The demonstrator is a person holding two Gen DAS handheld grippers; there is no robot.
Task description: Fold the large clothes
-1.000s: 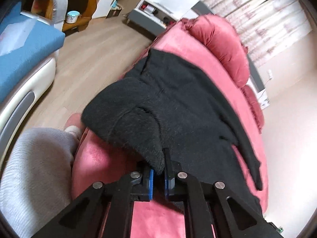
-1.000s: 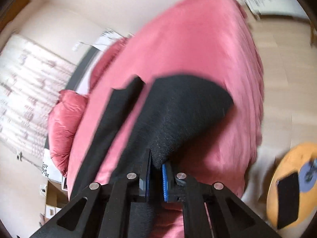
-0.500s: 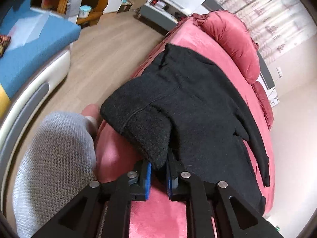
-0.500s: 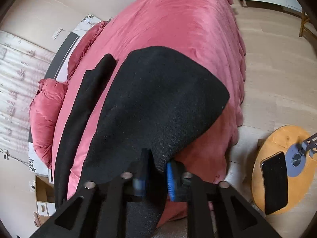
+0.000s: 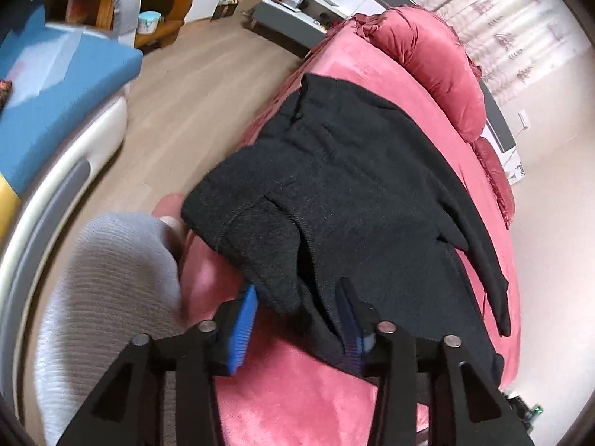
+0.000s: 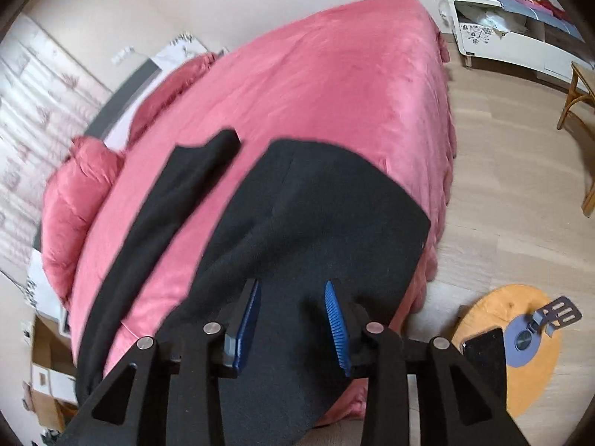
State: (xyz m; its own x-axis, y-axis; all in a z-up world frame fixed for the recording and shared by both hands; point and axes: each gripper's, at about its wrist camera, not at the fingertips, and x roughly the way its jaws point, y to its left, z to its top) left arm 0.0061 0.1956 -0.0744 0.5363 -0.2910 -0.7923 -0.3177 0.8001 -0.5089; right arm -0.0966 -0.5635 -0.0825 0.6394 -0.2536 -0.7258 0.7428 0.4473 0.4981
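A large black knit garment (image 5: pixel 353 186) lies on the pink bed (image 5: pixel 290 401), its near edge folded over onto the body. My left gripper (image 5: pixel 299 323) is open, its blue pads either side of the folded edge. In the right wrist view the same garment (image 6: pixel 308 223) is spread across the pink bed (image 6: pixel 316 85), with one sleeve (image 6: pixel 174 193) stretched out to the left. My right gripper (image 6: pixel 293 325) is open just above the cloth and holds nothing.
A grey-sleeved arm (image 5: pixel 111 297) reaches in at the left bed edge. Red pillows (image 5: pixel 427 55) lie at the bed's head. A blue-cushioned seat (image 5: pixel 55 93) stands left. A round wooden stool (image 6: pixel 517 345) with a phone stands right of the bed, and a white cabinet (image 6: pixel 502 29) beyond.
Both grippers held the garment's edge shut and carried it forward over the body. Now both have opened and let the cloth drop flat on the bed.
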